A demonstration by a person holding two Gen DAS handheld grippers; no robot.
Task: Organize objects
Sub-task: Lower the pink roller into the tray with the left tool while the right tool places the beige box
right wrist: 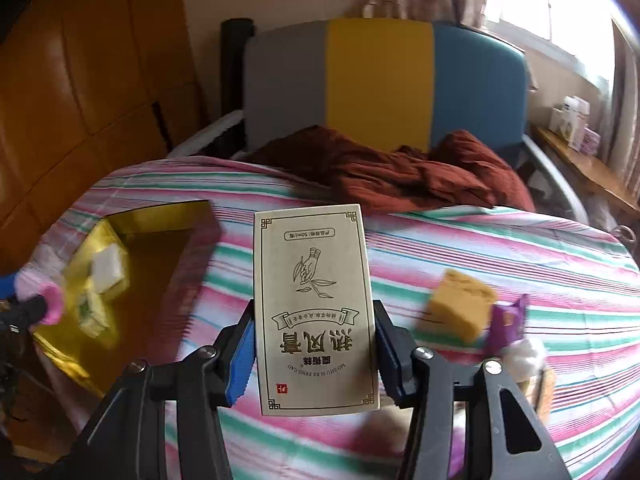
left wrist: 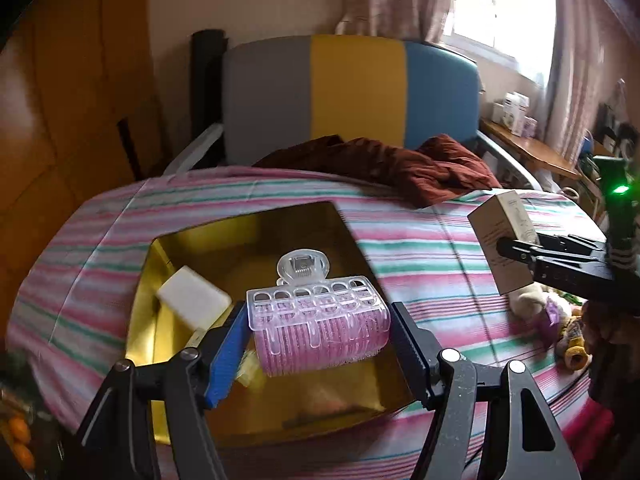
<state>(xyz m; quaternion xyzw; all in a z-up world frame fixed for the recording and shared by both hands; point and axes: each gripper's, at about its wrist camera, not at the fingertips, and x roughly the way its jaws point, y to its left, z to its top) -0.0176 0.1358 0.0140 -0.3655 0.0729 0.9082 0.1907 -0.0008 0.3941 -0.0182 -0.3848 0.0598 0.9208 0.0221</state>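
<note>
1. in the left wrist view, the left gripper (left wrist: 320, 332) sits at the lower centre, jaws about half apart and pressed on the two ends of a pink hair roller (left wrist: 322, 340) with a clear plastic clip over it.
2. the roller hangs above the open gold box (left wrist: 240, 224), which lies on the striped bedsheet (left wrist: 420, 248) left of centre.
3. a white block (left wrist: 194, 302) rests inside the box, at its left side.
4. in the right wrist view, the right gripper (right wrist: 314, 354) is at the lower centre, jaws narrowed onto the sides of a beige carton (right wrist: 314, 308) printed with upside-down text, held above the sheet.
5. a yellow sponge (right wrist: 460, 308) and a purple packet (right wrist: 506, 322) lie on the sheet at the right.
6. a rust-brown cloth (right wrist: 384, 172) is bunched at the upper centre, before a grey, yellow and blue headboard (right wrist: 380, 80).
</note>
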